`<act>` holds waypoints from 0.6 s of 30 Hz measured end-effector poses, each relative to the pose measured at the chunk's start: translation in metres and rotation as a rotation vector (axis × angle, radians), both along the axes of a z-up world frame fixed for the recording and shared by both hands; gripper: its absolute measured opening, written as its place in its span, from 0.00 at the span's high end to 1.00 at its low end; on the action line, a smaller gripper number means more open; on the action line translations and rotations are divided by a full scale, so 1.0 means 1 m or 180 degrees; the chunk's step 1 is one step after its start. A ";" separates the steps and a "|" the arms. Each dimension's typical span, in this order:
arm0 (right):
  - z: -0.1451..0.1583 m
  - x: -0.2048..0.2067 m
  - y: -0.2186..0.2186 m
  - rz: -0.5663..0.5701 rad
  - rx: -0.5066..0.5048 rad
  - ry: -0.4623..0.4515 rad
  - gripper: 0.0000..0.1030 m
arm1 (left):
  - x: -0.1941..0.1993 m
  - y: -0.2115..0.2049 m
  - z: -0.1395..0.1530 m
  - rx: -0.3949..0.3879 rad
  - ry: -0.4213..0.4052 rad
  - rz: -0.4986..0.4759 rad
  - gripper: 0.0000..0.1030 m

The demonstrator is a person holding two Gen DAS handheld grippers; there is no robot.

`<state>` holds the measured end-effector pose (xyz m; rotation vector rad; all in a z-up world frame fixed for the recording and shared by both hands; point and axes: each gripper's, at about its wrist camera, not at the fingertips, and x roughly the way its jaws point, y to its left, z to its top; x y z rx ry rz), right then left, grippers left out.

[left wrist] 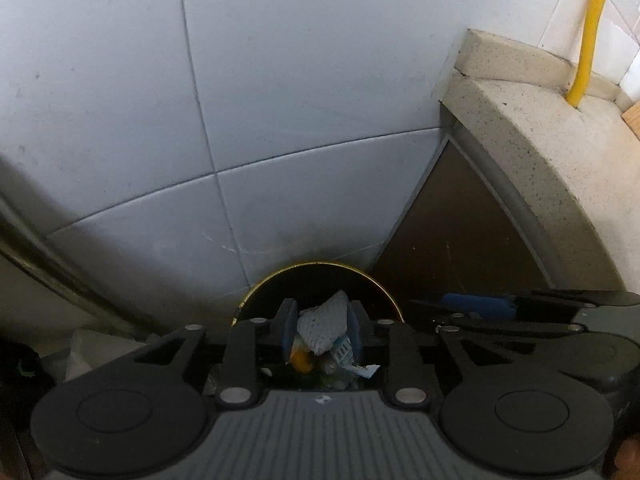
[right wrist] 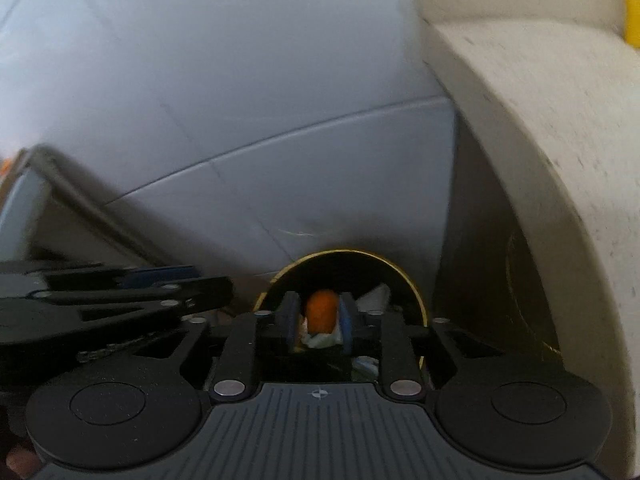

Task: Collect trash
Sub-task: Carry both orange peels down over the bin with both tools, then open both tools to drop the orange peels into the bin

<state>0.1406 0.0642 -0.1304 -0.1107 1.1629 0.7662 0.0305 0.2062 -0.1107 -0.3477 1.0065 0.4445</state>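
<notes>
A black round bin with a gold rim (left wrist: 320, 264) sits against grey tiles, right under both grippers. My left gripper (left wrist: 322, 306) points down into it, with a crumpled white tissue (left wrist: 324, 326) loose between its blue pads (left wrist: 289, 322); a thin dark gap shows at the left pad. My right gripper (right wrist: 319, 298) hangs over the same bin rim (right wrist: 344, 252). An orange lump (right wrist: 320, 310) sits between its pads (right wrist: 346, 316), with narrow gaps on both sides. Wrappers and scraps (left wrist: 340, 356) lie inside the bin. The two grippers are side by side.
A speckled stone counter (left wrist: 532, 128) juts out on the right, with a dark cabinet panel (left wrist: 460, 232) beneath it. A yellow pipe (left wrist: 592, 32) runs up the tiled wall. A metal frame edge (left wrist: 48, 256) slants on the left.
</notes>
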 end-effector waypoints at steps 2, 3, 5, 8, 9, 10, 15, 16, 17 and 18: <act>-0.004 -0.005 -0.010 -0.0056 -0.0005 0.0012 0.58 | -0.001 -0.001 0.000 0.0018 0.0019 0.0024 0.71; -0.005 -0.004 -0.012 -0.0071 -0.0004 0.0030 0.58 | -0.005 0.000 0.002 0.0029 0.0014 0.0045 0.71; -0.003 -0.005 -0.016 -0.0134 0.0008 0.0014 0.56 | -0.013 -0.001 0.009 0.0097 -0.0038 0.0140 0.70; 0.012 -0.009 -0.023 -0.0209 0.0088 -0.0088 0.51 | -0.029 -0.006 0.029 0.0197 -0.0257 0.0244 0.66; 0.020 -0.014 -0.027 -0.0233 0.0117 -0.0144 0.50 | -0.035 -0.007 0.037 0.0235 -0.0318 0.0275 0.64; 0.031 -0.019 -0.032 -0.0254 0.0159 -0.0210 0.46 | -0.044 -0.010 0.046 0.0269 -0.0408 0.0300 0.60; 0.076 -0.047 -0.048 -0.0313 0.0368 -0.0495 0.40 | -0.073 -0.028 0.078 0.0437 -0.0685 0.0287 0.46; 0.084 -0.054 -0.052 -0.0351 0.0401 -0.0551 0.40 | -0.078 -0.032 0.082 0.0452 -0.0738 0.0277 0.46; 0.091 -0.059 -0.056 -0.0378 0.0428 -0.0589 0.40 | -0.082 -0.035 0.086 0.0464 -0.0767 0.0252 0.45; 0.098 -0.065 -0.060 -0.0408 0.0449 -0.0640 0.40 | -0.086 -0.038 0.089 0.0471 -0.0787 0.0218 0.44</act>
